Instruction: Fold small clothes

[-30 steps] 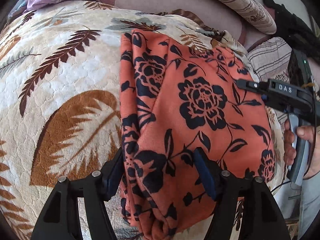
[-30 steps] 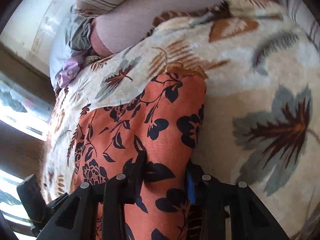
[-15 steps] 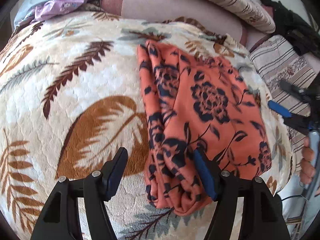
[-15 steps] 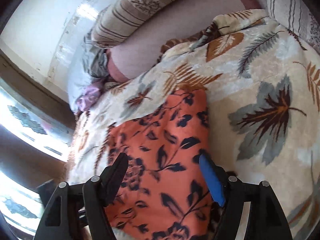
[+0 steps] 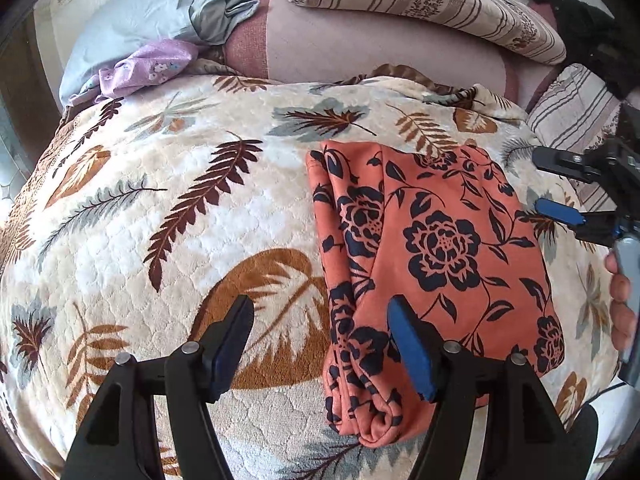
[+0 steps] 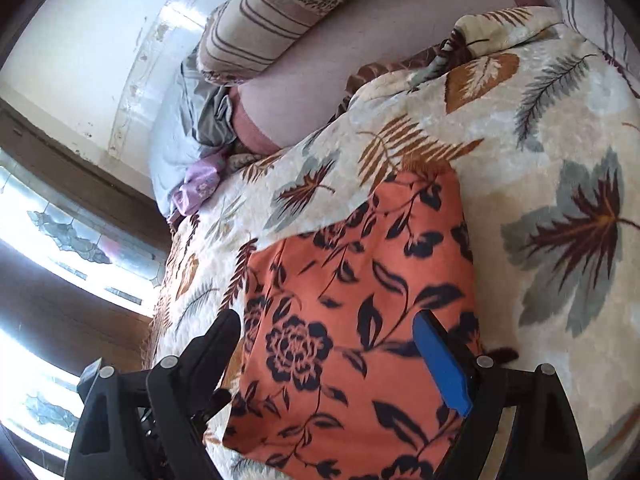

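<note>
- Far left, against the wall, a pale blue pillow (image 5: 152,12) and a crumpled lilac cloth (image 5: 148,68) sit at the head of the bed, well apart from the work.
- The leaf-print blanket (image 5: 160,208) covers the bed and bears everything.
- The left gripper (image 5: 320,340) hangs above the blanket with its jaws spread and nothing between the pads; its blue-padded finger overlaps the near edge of the garment in view, but I judge it clear of the cloth.
- The orange floral garment (image 5: 440,248) lies folded into a long rectangle right of centre, its thick folded edge toward the left gripper, flat on the blanket.
- The right gripper (image 6: 340,360) hovers over the garment's other side; its jaws have just been opening and now stand wide, with cloth under them but not pinched.
- The fold looks set down and released. To finish well, I would lift both claws straight off so no pad drags a layer, then smooth the lumpy near corner before any further fold.
- On the right a hand (image 5: 620,304) holding the right gripper's handle is cut off by the frame.
- Hard to tell: how many layers the garment has, what kind of garment it is, and whether its underside is bunched.
</note>
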Tool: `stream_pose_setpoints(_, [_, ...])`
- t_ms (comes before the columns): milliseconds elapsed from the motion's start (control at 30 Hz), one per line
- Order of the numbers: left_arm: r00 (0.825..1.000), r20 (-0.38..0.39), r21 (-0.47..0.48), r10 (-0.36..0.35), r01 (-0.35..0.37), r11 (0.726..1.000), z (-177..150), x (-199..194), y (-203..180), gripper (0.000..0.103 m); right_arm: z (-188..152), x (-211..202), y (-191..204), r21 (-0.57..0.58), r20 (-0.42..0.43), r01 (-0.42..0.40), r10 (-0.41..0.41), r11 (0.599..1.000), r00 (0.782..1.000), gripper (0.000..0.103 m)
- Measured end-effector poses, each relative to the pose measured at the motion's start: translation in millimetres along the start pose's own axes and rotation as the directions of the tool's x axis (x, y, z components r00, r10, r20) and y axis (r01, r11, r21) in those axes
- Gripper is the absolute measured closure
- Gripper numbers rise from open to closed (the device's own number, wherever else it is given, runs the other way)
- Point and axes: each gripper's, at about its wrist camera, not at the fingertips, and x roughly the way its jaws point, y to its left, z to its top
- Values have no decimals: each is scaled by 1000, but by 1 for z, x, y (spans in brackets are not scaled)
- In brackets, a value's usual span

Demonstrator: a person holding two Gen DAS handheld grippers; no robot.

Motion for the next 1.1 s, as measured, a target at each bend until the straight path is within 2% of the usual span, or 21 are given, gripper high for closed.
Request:
stream_pose_setpoints(33, [1000, -7, -4, 3, -3, 1000, 2, 2, 0, 33, 6, 11, -7, 17, -8, 38, -38, 999, 999, 13])
stream_pose_setpoints(100, [1000, -17, -11, 12, -12, 1000, 5, 4, -1, 32, 11, 40, -27, 50, -94, 104, -99, 993, 991, 13])
stream_pose_setpoints(167, [999, -22, -18, 23, -23, 1000, 3, 4, 2, 32, 9, 44, -32, 61, -83, 118, -113, 991, 990, 13])
stream_pose_setpoints(333, [999, -30, -27, 32, -33, 999, -3, 4, 5, 32, -12, 8, -3, -16, -25, 90, -91, 996, 996, 13])
stream_pose_setpoints(467, [1000, -10, -38, 27, -27, 999, -11, -10, 5, 32, -51, -24, 24, -84, -3, 62, -62, 995, 998, 13])
stream_pose_setpoints(533, [1000, -3, -45, 22, -22, 999, -16, -18, 4, 32, -76, -29, 29, -98, -30, 35, -39, 995, 999, 12])
stream_pose_setpoints(600, [1000, -3, -52, 11, -11, 999, -22, -24, 3, 32, -96, -16, 25, -114, -87, 37, -47, 993, 995, 11])
stream_pose_setpoints(667, [1000, -7, -50, -1, 1, 999, -28, -30, 1, 32, -107, 1, 11, -79, -156, 100, -112, 992, 981, 11])
stream_pose_setpoints(733, [1000, -7, -37, -1, 1, 999, -34, -36, 1, 32, -110, -10, 13, -64, -113, 83, -89, 995, 990, 11])
stream_pose_setpoints(833, [1000, 7, -59, -8, 8, 998, -38, -40, 7, 21, -110, -28, 25, -78, -68, 40, -46, 996, 997, 11])
stream_pose_setpoints(967, [993, -29, -159, -115, 109, 981, -22, -20, 21, 21, -120, -35, 21, -56, -68, 45, -49, 997, 996, 11])
stream_pose_setpoints(1100, [972, -50, -226, -229, 213, 951, 15, 13, 24, 21, -133, -37, 20, -81, -65, 54, -59, 995, 996, 11])
